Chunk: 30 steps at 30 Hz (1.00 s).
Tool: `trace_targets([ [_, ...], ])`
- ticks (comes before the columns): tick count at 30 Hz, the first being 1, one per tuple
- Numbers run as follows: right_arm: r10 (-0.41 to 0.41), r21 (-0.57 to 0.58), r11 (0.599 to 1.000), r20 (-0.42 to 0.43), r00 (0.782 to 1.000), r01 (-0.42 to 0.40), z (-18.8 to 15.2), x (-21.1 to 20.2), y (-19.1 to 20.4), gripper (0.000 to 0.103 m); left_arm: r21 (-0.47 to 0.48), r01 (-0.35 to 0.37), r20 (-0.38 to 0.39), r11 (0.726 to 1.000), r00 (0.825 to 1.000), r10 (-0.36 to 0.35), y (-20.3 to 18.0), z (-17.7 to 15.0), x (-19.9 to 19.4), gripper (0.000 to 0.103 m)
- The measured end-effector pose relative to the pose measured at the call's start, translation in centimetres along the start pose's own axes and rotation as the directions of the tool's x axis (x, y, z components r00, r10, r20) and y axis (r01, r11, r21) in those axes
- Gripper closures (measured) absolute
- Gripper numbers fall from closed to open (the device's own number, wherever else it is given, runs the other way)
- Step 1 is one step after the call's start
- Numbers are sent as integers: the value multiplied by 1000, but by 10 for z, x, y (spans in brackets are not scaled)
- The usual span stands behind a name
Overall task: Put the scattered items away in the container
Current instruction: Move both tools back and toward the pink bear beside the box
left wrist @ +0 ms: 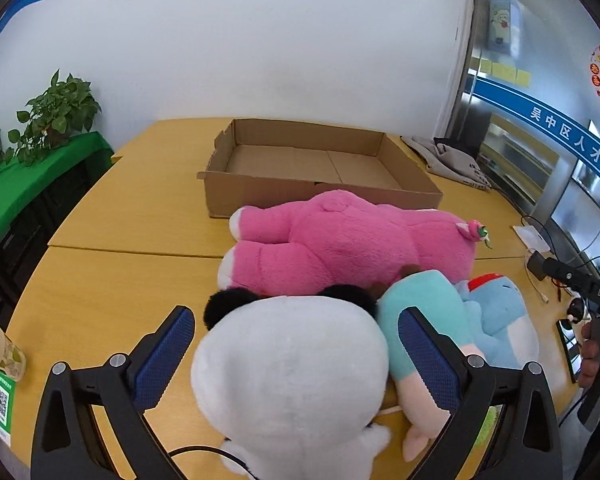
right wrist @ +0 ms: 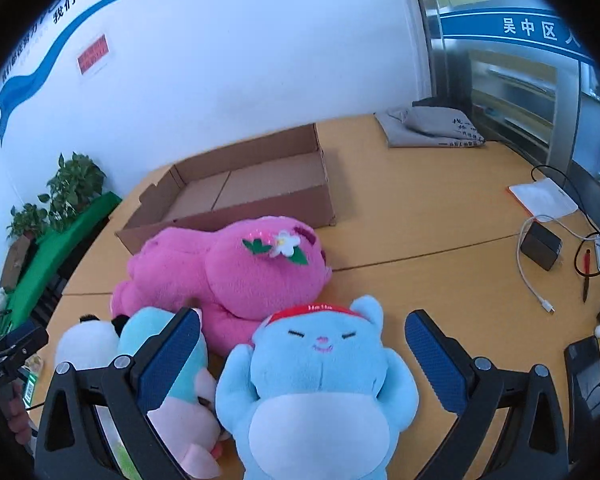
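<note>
Plush toys (left wrist: 340, 240) lie before the box (left wrist: 324, 196); both tongs (left wrist: 296, 356) (right wrist: 302, 352) gape wide, gripping nothing.

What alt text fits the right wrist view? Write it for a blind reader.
The open right claw straddles a blue plush bear on a yellow table. Behind lie a pink plush and an empty cardboard box.

White wall (left wrist: 280, 48), yellow wooden table (left wrist: 120, 280), potted plants (left wrist: 56, 114) on green-draped shelf (left wrist: 32, 184).
</note>
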State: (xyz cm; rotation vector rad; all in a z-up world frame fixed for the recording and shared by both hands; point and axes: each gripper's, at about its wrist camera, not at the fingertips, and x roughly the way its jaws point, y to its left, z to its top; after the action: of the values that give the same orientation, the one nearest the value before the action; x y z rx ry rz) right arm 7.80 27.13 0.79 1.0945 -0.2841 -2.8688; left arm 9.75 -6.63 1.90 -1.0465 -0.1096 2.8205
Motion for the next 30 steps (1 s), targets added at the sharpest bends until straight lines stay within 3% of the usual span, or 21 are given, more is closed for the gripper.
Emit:
trace_targets([
  [13, -53, -91, 994, 58, 997, 58, 13, -24, 22, 0, -29, 19, -5, 999, 1000, -19, -1, 13, 1, 0],
  [23, -65, -117, 991, 6, 998, 65, 20, 7, 31, 1, -26, 55, -53, 998, 997, -56, -2, 27, 35, 0],
  [30, -8, -127, 992, -23, 1000, 5, 44, 37, 41, 0, -50, 77, -94, 996, 992, -81, 8, 51, 61, 0],
])
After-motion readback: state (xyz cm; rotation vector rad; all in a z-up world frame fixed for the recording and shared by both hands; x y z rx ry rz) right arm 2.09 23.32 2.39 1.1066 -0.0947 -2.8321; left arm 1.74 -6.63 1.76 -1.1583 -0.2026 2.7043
